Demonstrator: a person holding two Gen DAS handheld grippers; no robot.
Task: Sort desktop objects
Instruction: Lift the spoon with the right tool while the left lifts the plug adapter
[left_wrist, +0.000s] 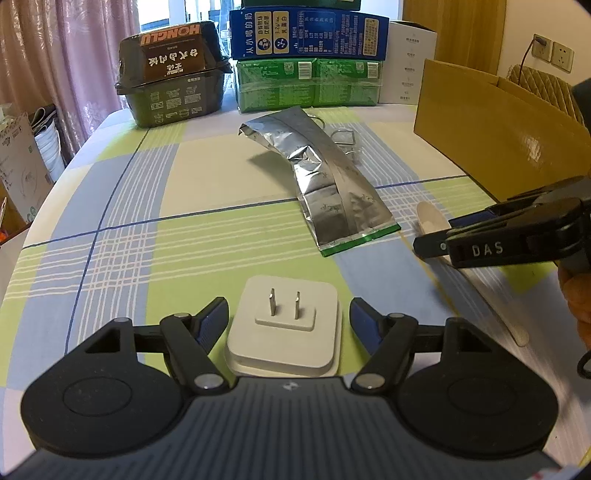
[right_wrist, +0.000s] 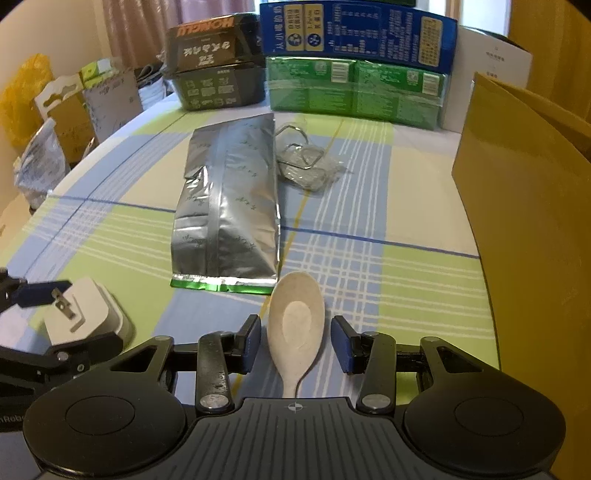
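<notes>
Left wrist view: left gripper (left_wrist: 286, 315) sits lowest in frame, jaws spread wide w/ blue pads either side of a white plug adapter (left_wrist: 284, 326). Pads don't touch it; slim gap each side. Adapter lies flat on the checked tablecloth (left_wrist: 122, 236), two prongs sticking up, squarish body so no clear long axis. Beyond it, a silver foil pouch (left_wrist: 321, 177) runs diagonally, green-sealed end near and right, crumpled open end far and left, lifted a bit off the cloth. Clear plastic packet w/ wire clips (left_wrist: 345, 142) just past the pouch. Right gripper (left_wrist: 436, 245) enters from the right edge over a pale spoon (left_wrist: 428, 221), handle trailing toward near right. Cardboard box (left_wrist: 491, 136) stands along the right side. Far edge is walled by a dark food tub (left_wrist: 171, 74), green cartons (left_wrist: 310, 83) w/ a blue carton (left_wrist: 308, 33) stacked on top. Open cloth to the left and centre.

Right wrist view: right gripper (right_wrist: 294, 343) is wide open, pads flanking the spoon (right_wrist: 297, 325) w/o contact. Spoon's long axis runs straight away from the camera, bowl far, hollow side up, handle toward the gripper body. Bowl tip almost touches the pouch's (right_wrist: 229, 199) green end. Adapter (right_wrist: 86, 314) at lower left, between the left gripper's fingers (right_wrist: 40, 293). Box wall (right_wrist: 524, 206) close on the right; free cloth between it and the spoon.
</notes>
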